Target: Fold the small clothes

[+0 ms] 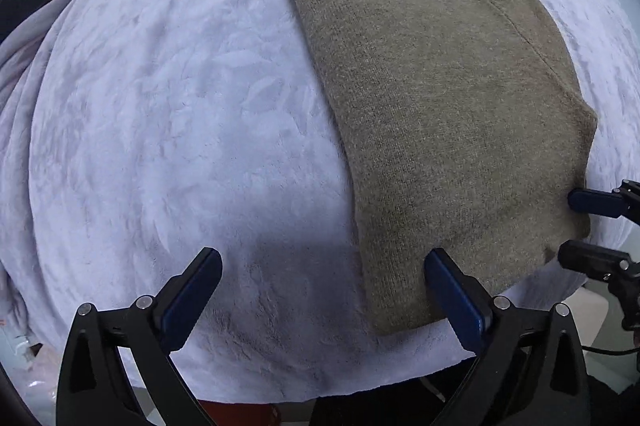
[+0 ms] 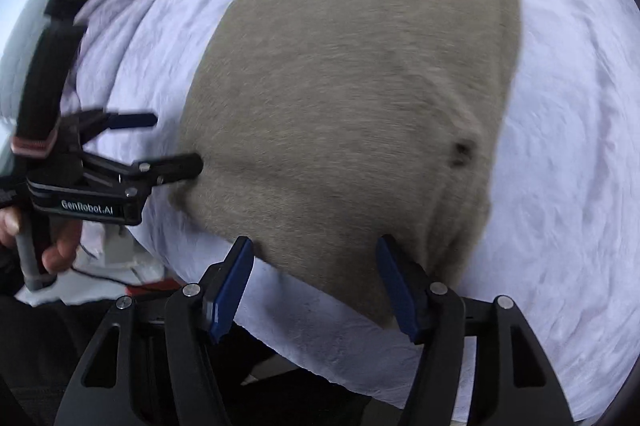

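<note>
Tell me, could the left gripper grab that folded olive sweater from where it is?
Probably yes: the left gripper is wide open, one finger already over the sweater near its edge, nothing between.

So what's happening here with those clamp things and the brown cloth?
A person is folding a small olive-brown knit garment on a pale fleece blanket, holding a two-finger gripper in each hand. The garment already lies folded into a flat, roughly rectangular shape. The left gripper stands wide open at the garment's near edge, gripping nothing. The right gripper is also open, with the near corner of the garment between its fingers but not pinched.
</note>
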The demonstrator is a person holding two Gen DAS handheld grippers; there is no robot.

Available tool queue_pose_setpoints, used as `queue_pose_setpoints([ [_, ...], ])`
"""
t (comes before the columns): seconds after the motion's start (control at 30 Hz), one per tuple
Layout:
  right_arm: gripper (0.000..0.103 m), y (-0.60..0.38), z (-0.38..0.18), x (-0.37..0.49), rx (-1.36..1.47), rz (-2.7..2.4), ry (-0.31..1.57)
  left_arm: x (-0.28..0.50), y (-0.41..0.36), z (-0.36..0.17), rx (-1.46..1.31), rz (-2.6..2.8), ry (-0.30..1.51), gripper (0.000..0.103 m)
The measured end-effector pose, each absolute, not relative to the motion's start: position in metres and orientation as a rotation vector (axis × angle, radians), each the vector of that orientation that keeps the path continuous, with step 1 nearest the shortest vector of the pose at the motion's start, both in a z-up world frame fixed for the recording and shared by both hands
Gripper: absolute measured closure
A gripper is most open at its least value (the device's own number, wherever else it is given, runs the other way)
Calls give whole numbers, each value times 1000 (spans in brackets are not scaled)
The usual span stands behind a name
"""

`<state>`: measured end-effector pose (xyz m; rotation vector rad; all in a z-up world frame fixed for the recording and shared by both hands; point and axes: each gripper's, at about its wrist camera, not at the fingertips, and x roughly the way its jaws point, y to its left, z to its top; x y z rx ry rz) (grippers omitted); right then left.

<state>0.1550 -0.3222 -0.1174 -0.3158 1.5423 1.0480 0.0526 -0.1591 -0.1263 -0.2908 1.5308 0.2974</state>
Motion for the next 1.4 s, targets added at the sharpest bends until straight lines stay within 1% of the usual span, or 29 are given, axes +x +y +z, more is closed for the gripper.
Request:
queue_pose_setpoints([
  [0.1, 36, -326, -108, 157, -325, 1056, 1533, 49, -169, -115, -267, 351, 1526, 1],
  [0.17, 35, -322, -96, 150, -388, 1084, 1477, 44, -169, -105, -266, 380, 1507, 1],
  [0.27, 34, -300, -74, 135, -506, 1144, 1302, 40, -171, -94, -248, 421, 1490, 1],
  [0.33, 34, -285, -70, 121, -622, 1189, 1194, 33, -170, -88, -245, 444, 1488, 1],
  [0.43, 34, -267, -73, 102, -788, 1243, 1056, 31, -177, -85, -232, 469, 1492, 1],
  [0.5, 34, -266, -86, 101, -863, 1222, 1020, 28, -180, -85, -224, 477, 1503, 1],
  [0.6, 34, -266, -113, 108, -922, 1153, 1041, 18, -180, -88, -219, 485, 1531, 1],
  [0.73, 34, -285, -106, 104, -944, 1186, 986, 10, -168, -88, -242, 507, 1534, 1],
  [0.83, 33, -301, -92, 113, -914, 1140, 1022, 9, -150, -83, -286, 523, 1507, 1],
  [0.9, 33, -311, -74, 131, -788, 1076, 1059, 14, -140, -79, -318, 525, 1485, 1],
  [0.97, 30, -312, -58, 146, -672, 1023, 1086, 27, -132, -77, -344, 506, 1466, 1],
  [1.0, 23, -307, -50, 152, -642, 974, 1079, 37, -131, -76, -344, 488, 1458, 1],
  [1.03, 22, -301, -44, 156, -631, 937, 1067, 49, -131, -75, -330, 466, 1450, 1],
  [1.13, 22, -273, -31, 166, -628, 911, 1069, 76, -136, -75, -283, 392, 1434, 1],
  [1.2, 22, -252, -37, 163, -640, 975, 1063, 87, -139, -84, -250, 353, 1447, 1],
  [1.27, 22, -238, -57, 161, -710, 978, 1089, 92, -139, -104, -216, 333, 1496, 1],
  [1.33, 22, -232, -91, 159, -762, 979, 1193, 88, -134, -121, -229, 318, 1530, 0],
  [1.37, 22, -236, -109, 160, -787, 951, 1253, 85, -128, -124, -288, 300, 1526, 0],
  [1.4, 20, -242, -118, 161, -786, 943, 1272, 83, -122, -125, -342, 291, 1521, 0],
])
